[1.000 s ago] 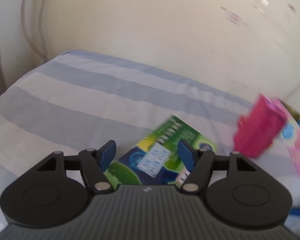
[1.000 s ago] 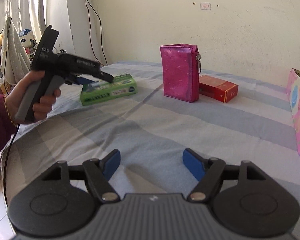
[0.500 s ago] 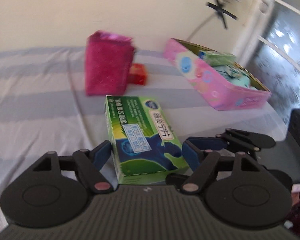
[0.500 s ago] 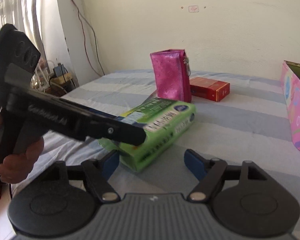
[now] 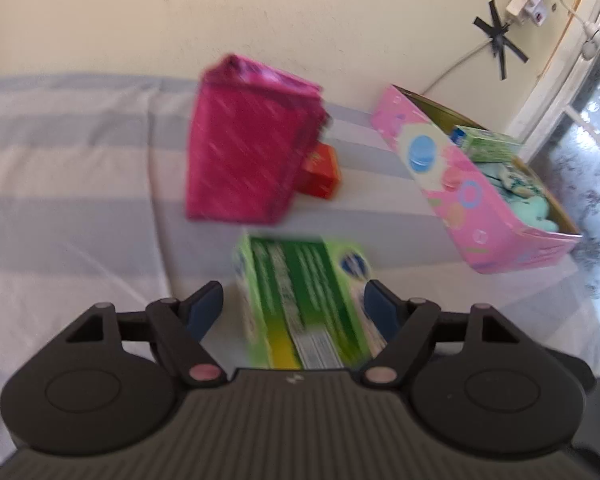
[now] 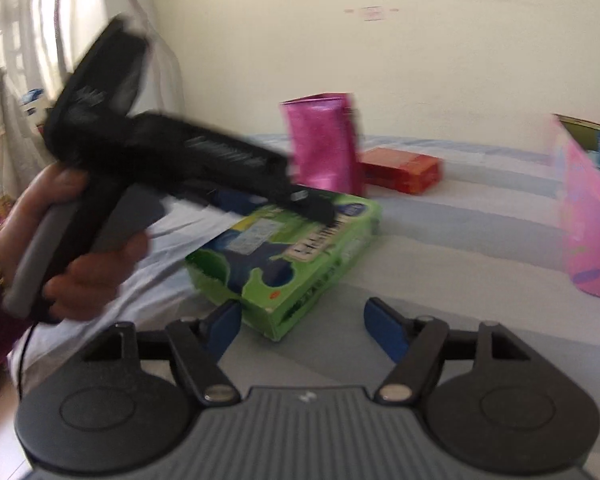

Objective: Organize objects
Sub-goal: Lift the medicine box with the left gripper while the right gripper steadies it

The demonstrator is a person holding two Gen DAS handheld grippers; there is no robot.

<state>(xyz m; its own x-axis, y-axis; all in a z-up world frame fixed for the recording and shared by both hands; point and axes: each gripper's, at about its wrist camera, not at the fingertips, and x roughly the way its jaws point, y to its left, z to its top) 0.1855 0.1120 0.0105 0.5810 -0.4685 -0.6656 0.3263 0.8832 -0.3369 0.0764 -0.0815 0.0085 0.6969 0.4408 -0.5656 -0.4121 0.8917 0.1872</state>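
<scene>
Green box [image 5: 304, 300] lies flat on the bed [image 5: 60, 200], on its striped grey and white sheet, near the front edge and a little toward the right side, its long axis running away from that edge. The left tool [image 5: 294, 314] points down at it with the box between its blue pads [image 5: 204, 310]; its jaws opened wider earlier in the last second and now stand apart, with a gap visible between the left pad and the box, while the right pad sits just beside the box's other side and contact there cannot be told through the blur. In the right wrist view a hand [image 6: 84, 256] grips that tool's handle at the left. Behind the green box a pink pouch [image 5: 252, 144] stands upright toward the wall edge of the bed, and a red box [image 5: 320, 172] lies just beside it, partly hidden by it. Further right, near the right edge of the bed, a pink open box [image 5: 452, 168] holds a small green carton [image 5: 488, 144] and something soft and teal [image 5: 536, 212]. The right tool [image 6: 302, 328] hovers above the sheet by the near end of the green box; its jaws have just been closing a little yet stand apart, holding nothing.
</scene>
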